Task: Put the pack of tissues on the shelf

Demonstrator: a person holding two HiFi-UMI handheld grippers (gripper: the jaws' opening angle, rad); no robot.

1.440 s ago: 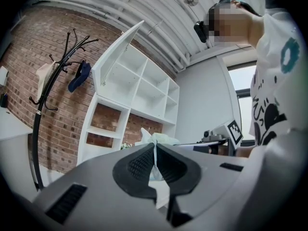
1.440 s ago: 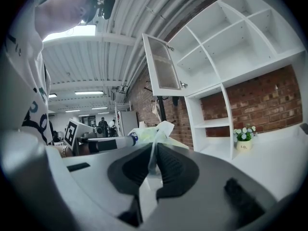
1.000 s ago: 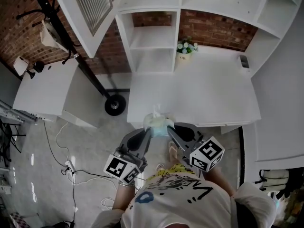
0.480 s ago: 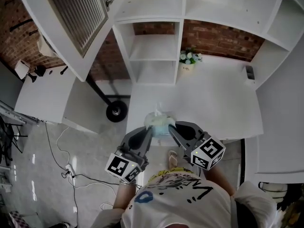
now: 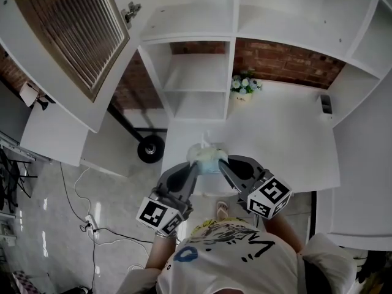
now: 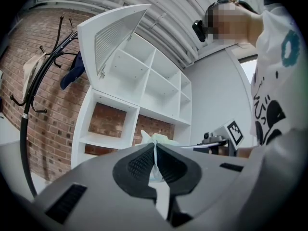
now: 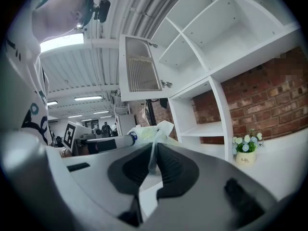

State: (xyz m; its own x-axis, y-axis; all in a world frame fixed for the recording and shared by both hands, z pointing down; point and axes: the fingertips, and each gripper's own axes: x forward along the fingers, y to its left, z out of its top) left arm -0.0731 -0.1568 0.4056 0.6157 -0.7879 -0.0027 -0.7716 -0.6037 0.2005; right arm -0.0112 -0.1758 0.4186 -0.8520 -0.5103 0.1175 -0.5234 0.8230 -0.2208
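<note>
White desk top point(image 5: 275, 133) below, set against a red brick wall point(image 5: 288, 57), with a white open-fronted shelf unit point(image 5: 196, 81) standing on its back left part. Above and to the left, a white cabinet door with a louvred panel point(image 5: 67, 35), swung open. Near the shelf unit's right side on the desk, a small white pot of pale flowers point(image 5: 244, 87); far right on the desk, a small dark object point(image 5: 326, 104), too small to identify.

Over the desk's front edge, clear of the shelves, a soft pale-green plastic pack of tissues point(image 5: 208, 158) with a white tissue poking up from its top, carried between 2 tools. At its left side, the grey left gripper point(image 5: 192, 169): jaws pressed together on a thin fold of the wrapper, ribbed black pads point(image 6: 139, 163) meeting on it with the pack of tissues point(image 6: 156, 141) just beyond. At its right side, the grey right gripper point(image 7: 153, 150): likewise pinched onto a strip of wrapper, bulk of the pack point(image 7: 149, 133) ahead of the tips. Left of the desk, a black curved coat stand point(image 6: 33, 95).
</note>
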